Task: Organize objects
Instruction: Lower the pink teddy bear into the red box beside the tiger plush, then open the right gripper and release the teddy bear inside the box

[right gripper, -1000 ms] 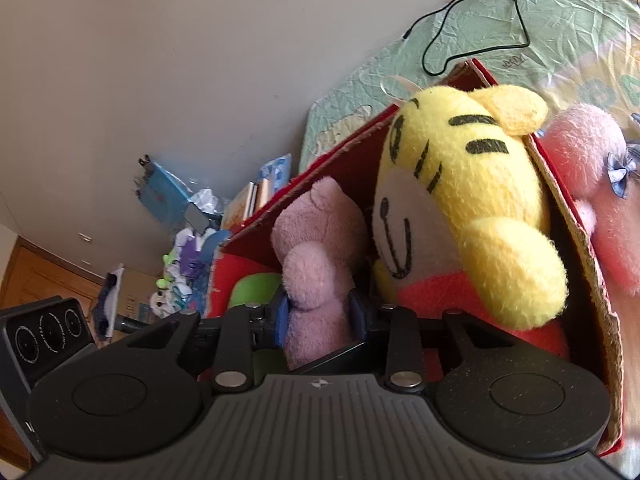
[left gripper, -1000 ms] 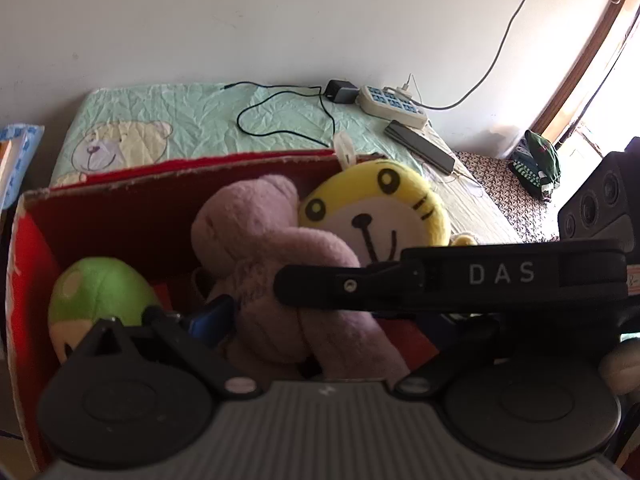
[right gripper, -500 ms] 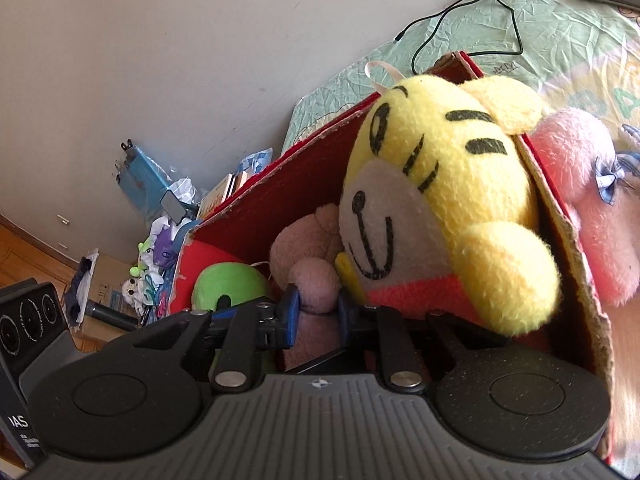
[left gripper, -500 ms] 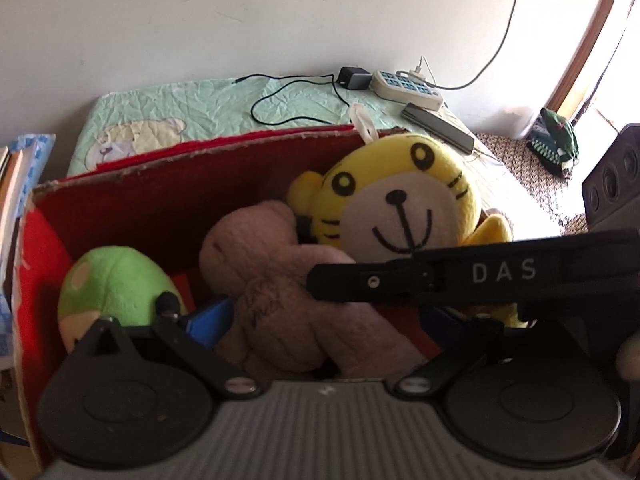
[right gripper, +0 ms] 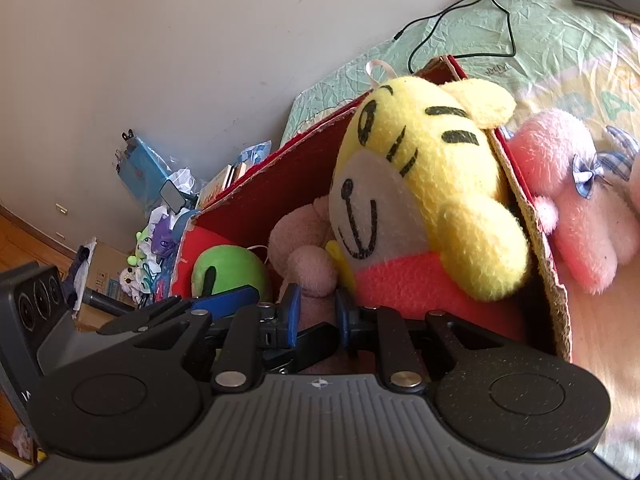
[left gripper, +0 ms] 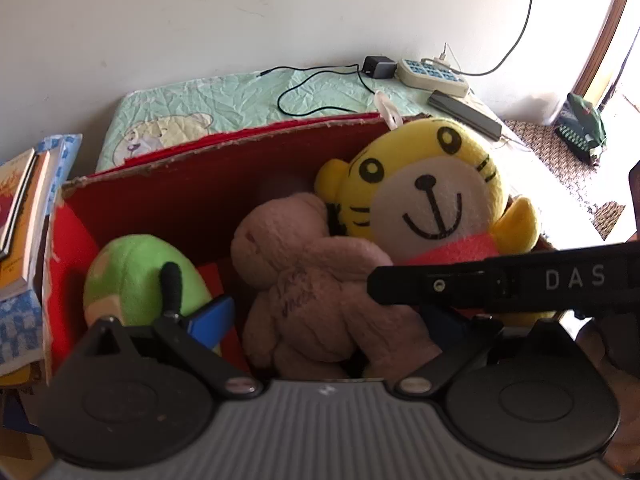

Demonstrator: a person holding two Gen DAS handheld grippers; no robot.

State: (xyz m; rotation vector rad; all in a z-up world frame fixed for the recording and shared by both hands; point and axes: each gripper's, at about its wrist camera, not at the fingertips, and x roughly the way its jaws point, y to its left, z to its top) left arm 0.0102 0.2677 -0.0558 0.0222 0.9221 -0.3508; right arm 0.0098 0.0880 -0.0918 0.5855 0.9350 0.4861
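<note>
Right gripper (right gripper: 314, 314), lower centre of its own view: blue pads close together with a limb of the mauve plush bear (right gripper: 308, 264) between them. Reads as a pinch on that limb, likely to seat the bear low in the box.

Left gripper (left gripper: 320, 320), lower centre of its view: fingers spread wide, one blue pad (left gripper: 210, 314) at lower left beside the green plush (left gripper: 136, 276), the other mostly hidden behind the right tool's black finger, which crosses the frame at right. The bear's body sits in the gap. Nothing gripped; it looks like the left tool brackets the bear while the right one places it.

Bear lies mid-frame in the left view, inside the red cardboard box (left gripper: 240, 140), pressed against the yellow tiger plush (left gripper: 432, 196) at upper right. Tiger is propped upright in the box's corner, head above the rim. Green plush sits in the left end.

Outside the box, right edge of the right view: pink plush (right gripper: 576, 220) against the box wall, not yet stowed.

Behind, upper frame: green quilted mat (left gripper: 240, 96) with power strip (left gripper: 432, 76) and black cable.
</note>
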